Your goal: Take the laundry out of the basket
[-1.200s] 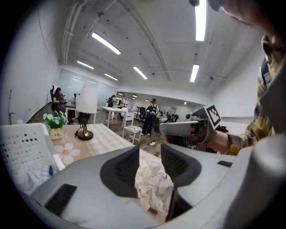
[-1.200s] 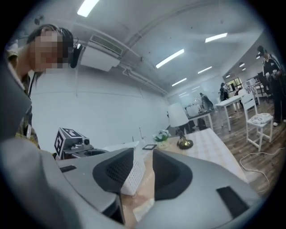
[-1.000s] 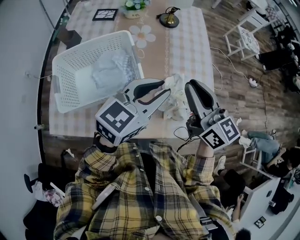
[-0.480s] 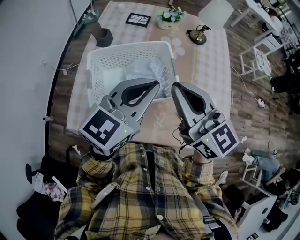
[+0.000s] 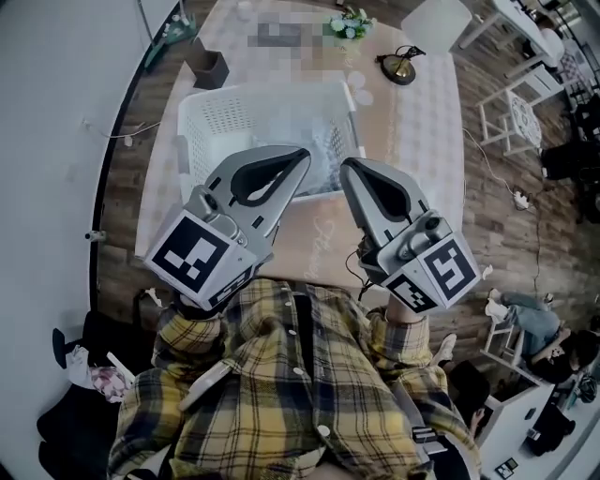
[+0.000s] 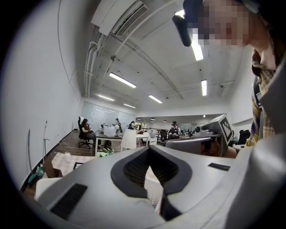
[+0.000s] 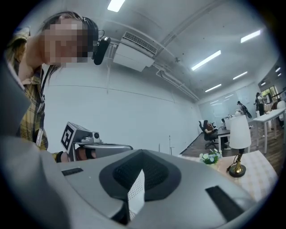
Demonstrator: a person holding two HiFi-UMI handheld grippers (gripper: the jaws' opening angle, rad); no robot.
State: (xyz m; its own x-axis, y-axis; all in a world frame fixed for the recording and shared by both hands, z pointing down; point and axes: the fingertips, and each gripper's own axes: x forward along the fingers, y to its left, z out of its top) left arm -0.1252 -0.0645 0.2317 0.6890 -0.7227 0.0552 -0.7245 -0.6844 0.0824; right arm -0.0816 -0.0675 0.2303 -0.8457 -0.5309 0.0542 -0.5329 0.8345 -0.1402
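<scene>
A small dark box (image 5: 206,68) sits at the far left of the worktop (image 5: 427,131), which has a pale checked cloth over it. Next to the box stands the basket (image 5: 208,111). It is white plastic, shaped like a box, and its walls are full of little holes. The left gripper (image 5: 300,157) is smooth and grey, with a cube of black and white squares at the back. It is held level over the basket's near edge. Its fingers are pressed together and have nothing in them, and their dark pads (image 6: 134,167) look bumpy. The laundry (image 5: 324,142), a soft pale cloth, lies inside the basket at its right end, mostly hidden. The right gripper (image 5: 345,169) is just beside the left one. Its fingers are pressed together too and grip nothing. Further back are a little pot of flowers (image 5: 349,25) and a lamp (image 5: 398,67) with a shiny gold foot. Below, the person wears a yellow checked shirt (image 5: 281,384).
</scene>
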